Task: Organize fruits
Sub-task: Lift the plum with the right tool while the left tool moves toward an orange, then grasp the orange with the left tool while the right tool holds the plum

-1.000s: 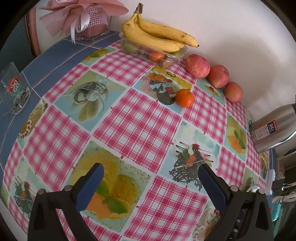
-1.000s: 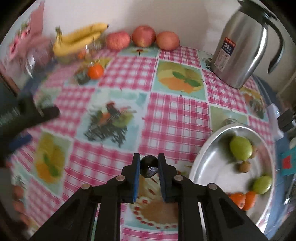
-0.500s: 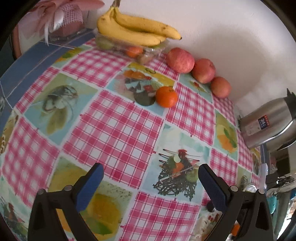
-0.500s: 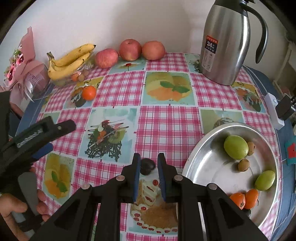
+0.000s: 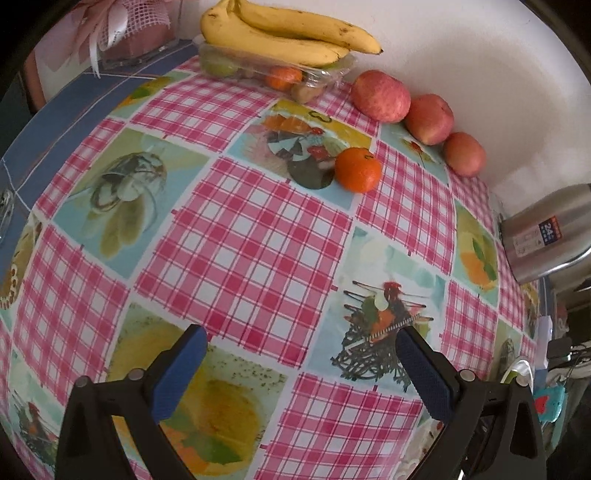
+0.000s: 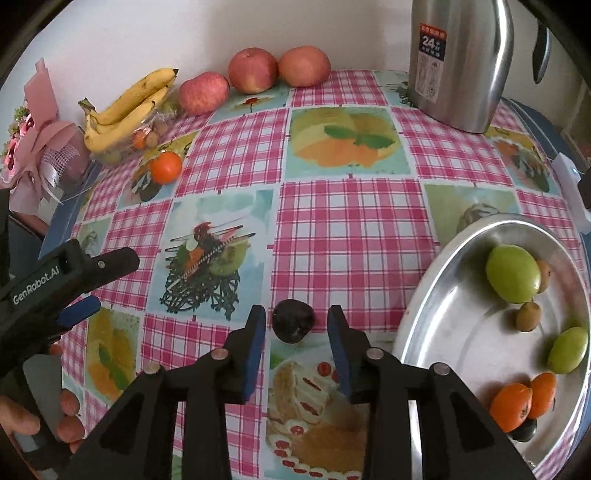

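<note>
A small dark plum (image 6: 293, 320) lies on the checked tablecloth just beyond my right gripper (image 6: 297, 317), whose jaws are opening; the pads stand clear of it on both sides. To its right sits a metal tray (image 6: 421, 317) holding green, brown and orange fruits. An orange mandarin (image 5: 357, 170) (image 6: 165, 167) rests near the far edge, with three red apples (image 5: 380, 95) (image 6: 252, 70) along the wall and bananas (image 5: 280, 37) (image 6: 125, 107) on a clear plastic box. My left gripper (image 5: 299, 341) hangs open over bare cloth, and its black body (image 6: 66, 273) shows in the right wrist view.
A steel thermos jug (image 6: 460, 62) (image 5: 546, 232) stands at the far right by the wall. A pink wrapped bouquet (image 6: 40, 147) (image 5: 122, 26) sits at the far left corner. A person's hand (image 6: 33, 417) grips the left tool's handle.
My right gripper's jaws have parted and the dark plum, held before, now lies free on the cloth between them. The left gripper drifted closer to the far fruit, staying open.
</note>
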Tool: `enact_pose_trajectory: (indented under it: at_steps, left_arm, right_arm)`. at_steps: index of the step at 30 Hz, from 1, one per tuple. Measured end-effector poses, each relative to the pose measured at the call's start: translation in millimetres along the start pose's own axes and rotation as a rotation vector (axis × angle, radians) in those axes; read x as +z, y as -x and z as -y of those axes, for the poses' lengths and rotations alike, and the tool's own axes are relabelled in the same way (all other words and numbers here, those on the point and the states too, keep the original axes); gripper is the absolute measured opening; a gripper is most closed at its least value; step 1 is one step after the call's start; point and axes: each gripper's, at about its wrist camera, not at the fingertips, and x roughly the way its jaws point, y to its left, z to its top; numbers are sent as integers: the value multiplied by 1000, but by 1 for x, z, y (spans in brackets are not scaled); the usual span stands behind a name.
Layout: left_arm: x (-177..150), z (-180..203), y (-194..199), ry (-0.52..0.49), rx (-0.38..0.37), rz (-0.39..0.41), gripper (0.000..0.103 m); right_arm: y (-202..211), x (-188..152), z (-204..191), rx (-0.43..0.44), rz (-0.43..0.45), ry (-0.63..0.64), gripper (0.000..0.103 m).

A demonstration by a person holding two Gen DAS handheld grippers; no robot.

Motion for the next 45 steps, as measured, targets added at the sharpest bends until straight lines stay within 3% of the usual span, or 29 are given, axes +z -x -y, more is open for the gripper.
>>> enact_pose_trajectory:
  at_steps: [2, 7, 15, 18, 20, 23, 28, 34, 39, 45]
  left_arm:
    - [0, 2, -4, -4, -1, -8, 103]
    - [1, 2, -6, -9, 17, -5, 103]
    - [3, -8, -6, 11, 61, 2, 103]
    - [3, -8, -5, 15, 66, 4, 103]
    - [3, -8, -5, 11, 66, 5, 103]
    - [2, -7, -4, 7, 67, 6, 103]
    - [2, -5, -3, 2, 60, 6, 103]
    - [4, -3, 1, -6, 35, 29, 103]
    - [6, 2, 10, -29, 19, 84, 103]
    - [7, 3, 6, -22, -34, 47, 103]
  right_arm:
    - [-3, 0, -1, -10, -1, 2, 47]
    - [-13, 0, -1, -18, -8, 1, 56]
    - [-20, -1, -10, -72, -5, 61, 57]
    - [-21, -2, -11, -92, -2, 67, 51]
    - [-20, -2, -10, -104, 1, 71, 40]
    - [-18, -2, -7, -76, 3, 53, 33]
    - [-16, 0, -5, -49, -4, 30, 27]
    - [-5, 4, -3, 4, 13, -15, 27]
    - [22, 16, -5, -34, 94, -9, 27]
    - [33, 26, -14, -69, 138, 31, 27]
